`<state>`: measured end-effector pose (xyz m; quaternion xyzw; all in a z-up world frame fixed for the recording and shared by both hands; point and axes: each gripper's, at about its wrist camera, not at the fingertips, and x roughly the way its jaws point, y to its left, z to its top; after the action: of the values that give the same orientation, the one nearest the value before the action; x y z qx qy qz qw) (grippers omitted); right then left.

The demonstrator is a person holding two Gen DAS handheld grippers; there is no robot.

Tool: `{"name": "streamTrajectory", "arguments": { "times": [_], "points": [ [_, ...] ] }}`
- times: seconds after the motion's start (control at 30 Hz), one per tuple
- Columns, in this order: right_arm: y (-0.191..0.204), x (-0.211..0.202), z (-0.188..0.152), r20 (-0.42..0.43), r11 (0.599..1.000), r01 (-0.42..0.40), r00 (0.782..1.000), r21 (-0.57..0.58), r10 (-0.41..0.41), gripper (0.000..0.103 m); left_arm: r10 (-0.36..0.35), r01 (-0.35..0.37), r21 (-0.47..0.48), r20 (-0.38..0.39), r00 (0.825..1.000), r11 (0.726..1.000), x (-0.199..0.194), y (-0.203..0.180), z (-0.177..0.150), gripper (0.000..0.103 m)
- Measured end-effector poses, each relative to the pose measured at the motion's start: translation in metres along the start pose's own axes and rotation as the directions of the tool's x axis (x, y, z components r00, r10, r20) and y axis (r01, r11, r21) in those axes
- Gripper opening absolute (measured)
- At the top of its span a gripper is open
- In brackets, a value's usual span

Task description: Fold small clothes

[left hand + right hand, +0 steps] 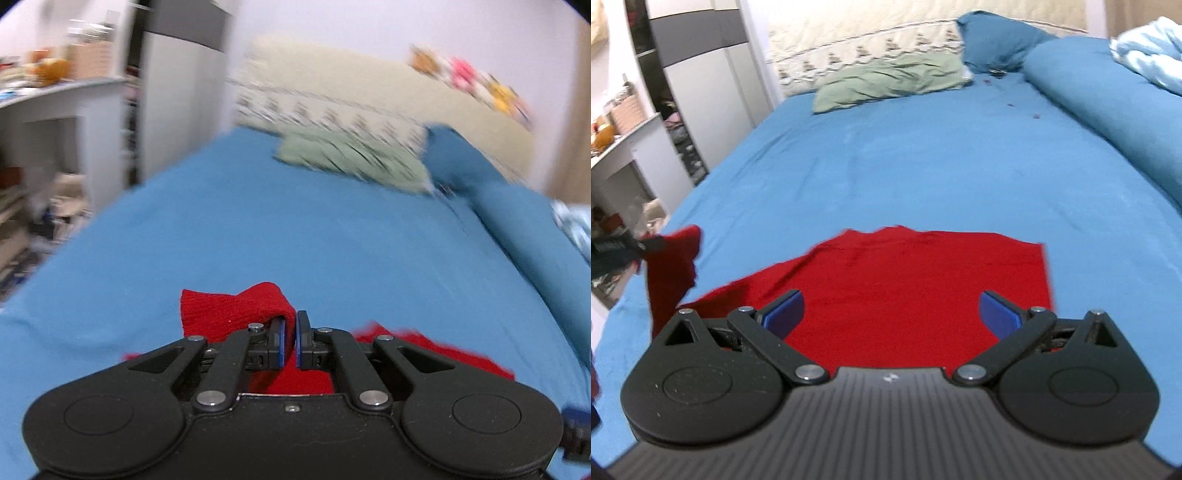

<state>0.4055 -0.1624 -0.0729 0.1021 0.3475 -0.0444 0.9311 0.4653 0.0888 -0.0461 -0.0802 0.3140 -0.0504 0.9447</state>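
Observation:
A small red garment lies spread on the blue bed sheet. My left gripper is shut on one red sleeve or corner and holds it lifted above the bed; that lifted part shows at the left of the right wrist view, with the left gripper beside it. My right gripper is open and empty, hovering low over the near part of the garment, fingers apart on either side of the cloth.
A green pillow, a blue pillow and a rolled blue duvet lie at the head and right of the bed. A wardrobe and a cluttered desk stand left of the bed.

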Motion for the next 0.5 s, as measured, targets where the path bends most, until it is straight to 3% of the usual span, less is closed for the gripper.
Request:
{"name": "streamTrajectory", "arguments": {
  "times": [0.13,0.27,0.4,0.43,0.5],
  "points": [
    [-0.03,0.008,-0.011,-0.031,0.999,0.028,0.999,-0.023,-0.029,0.103,-0.07,0.078,0.053,-0.129,0.989,0.996,0.043,-0.048,-0.05,0.004],
    [-0.044,0.022,-0.024,-0.072,0.998,0.025,0.997,-0.054,-0.029,0.103,-0.066,0.093,0.112,-0.225,0.972,0.989,0.077,-0.073,-0.096,0.004],
    [-0.043,0.034,-0.031,-0.101,0.997,0.0,0.995,-0.076,-0.008,0.103,-0.051,0.098,0.158,-0.278,0.959,0.983,0.094,-0.081,-0.118,0.008],
    [-0.042,0.036,-0.031,-0.103,0.997,-0.007,0.995,-0.081,-0.002,0.103,-0.052,0.1,0.161,-0.279,0.959,0.982,0.094,-0.081,-0.118,0.012],
    [-0.038,0.039,-0.026,-0.098,0.995,-0.02,0.995,-0.096,0.01,0.103,-0.066,0.114,0.158,-0.283,0.957,0.981,0.09,-0.079,-0.115,0.052]
  ]
}}
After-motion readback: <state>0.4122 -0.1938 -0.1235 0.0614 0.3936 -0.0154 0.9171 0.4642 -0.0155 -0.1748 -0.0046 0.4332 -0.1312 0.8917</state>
